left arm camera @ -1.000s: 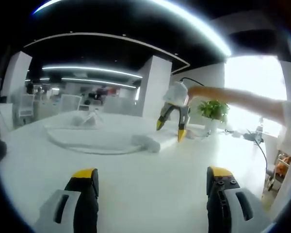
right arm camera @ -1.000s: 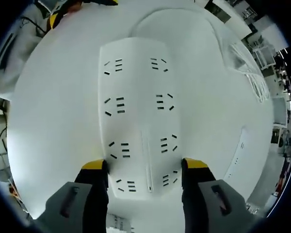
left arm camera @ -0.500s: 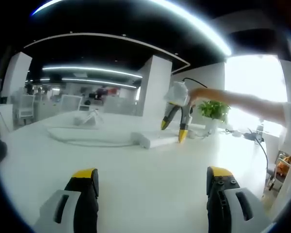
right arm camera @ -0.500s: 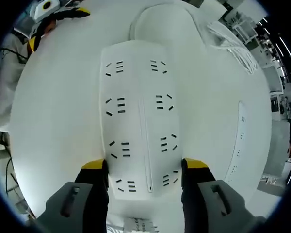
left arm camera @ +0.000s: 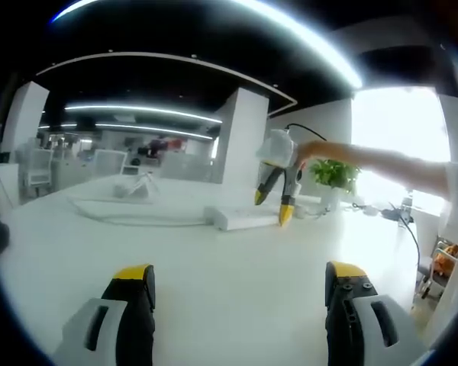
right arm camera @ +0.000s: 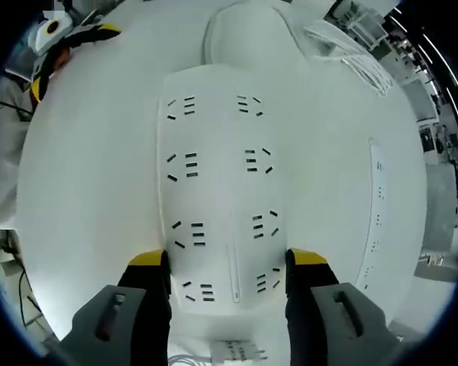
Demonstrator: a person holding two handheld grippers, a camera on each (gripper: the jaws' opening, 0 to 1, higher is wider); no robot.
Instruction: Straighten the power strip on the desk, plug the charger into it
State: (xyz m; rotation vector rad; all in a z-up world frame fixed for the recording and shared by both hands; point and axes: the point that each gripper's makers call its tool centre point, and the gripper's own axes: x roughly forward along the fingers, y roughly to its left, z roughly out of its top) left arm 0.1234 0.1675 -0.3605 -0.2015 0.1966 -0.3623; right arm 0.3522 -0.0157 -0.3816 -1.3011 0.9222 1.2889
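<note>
The white power strip (right arm camera: 217,183) lies flat on the white desk (right arm camera: 84,191), with several sockets facing up. My right gripper (right arm camera: 226,258) is shut on its near end, one yellow-tipped jaw at each long side. From the left gripper view, the same right gripper (left arm camera: 272,207) comes down on the strip (left arm camera: 240,219) far across the desk, with a person's arm behind it. My left gripper (left arm camera: 237,278) is open over bare desk, nothing between its jaws. A small white block with a cord (right arm camera: 230,352), perhaps the charger, sits just below the strip.
The strip's white cord (left arm camera: 130,219) loops over the desk to the left, and a bundle of white cable (right arm camera: 351,49) lies beyond the strip. A potted plant (left arm camera: 334,174) stands at the back right. A long slotted rail (right arm camera: 375,213) runs along the desk.
The right gripper has turned the power strip on the desk; in the left gripper view it now lies more broadside and a little farther right. The left gripper has stayed still and open.
</note>
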